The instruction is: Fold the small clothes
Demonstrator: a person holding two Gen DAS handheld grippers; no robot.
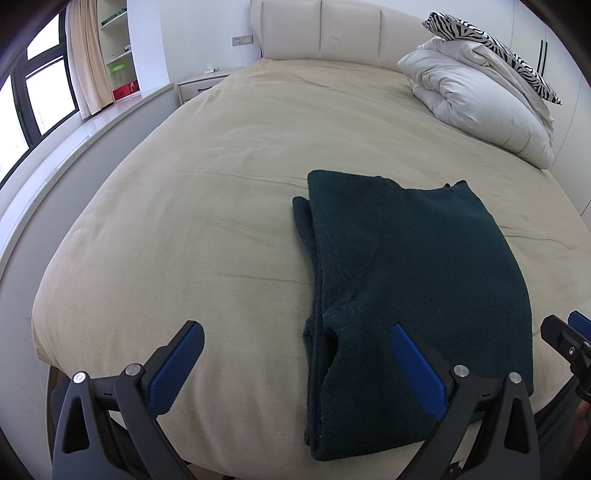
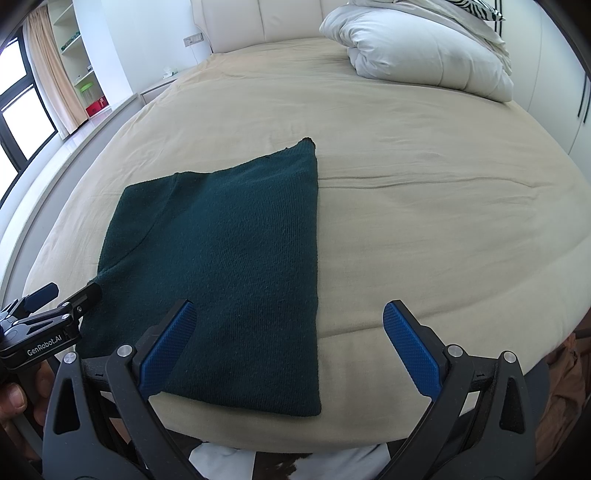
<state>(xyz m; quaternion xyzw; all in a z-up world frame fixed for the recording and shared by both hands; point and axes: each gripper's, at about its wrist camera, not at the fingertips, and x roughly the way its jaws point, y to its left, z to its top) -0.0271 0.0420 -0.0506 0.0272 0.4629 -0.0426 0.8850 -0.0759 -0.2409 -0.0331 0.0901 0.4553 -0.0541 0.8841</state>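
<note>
A dark green knit garment point(image 1: 413, 280) lies folded lengthwise on the beige bed point(image 1: 207, 206), near its front edge. In the right wrist view the garment point(image 2: 229, 258) is a flat long panel. My left gripper point(image 1: 295, 339) is open and empty, hovering over the garment's near left edge. My right gripper point(image 2: 288, 325) is open and empty, over the garment's near right edge. The right gripper also shows at the far right of the left wrist view point(image 1: 565, 336), and the left gripper at the far left of the right wrist view point(image 2: 62, 299).
A folded white duvet point(image 1: 476, 107) with a zebra-print pillow point(image 1: 491, 44) sits at the bed's far right by the padded headboard point(image 1: 321, 33). A window ledge point(image 1: 74, 147), shelves point(image 1: 118, 48) and a nightstand point(image 1: 199, 83) stand left.
</note>
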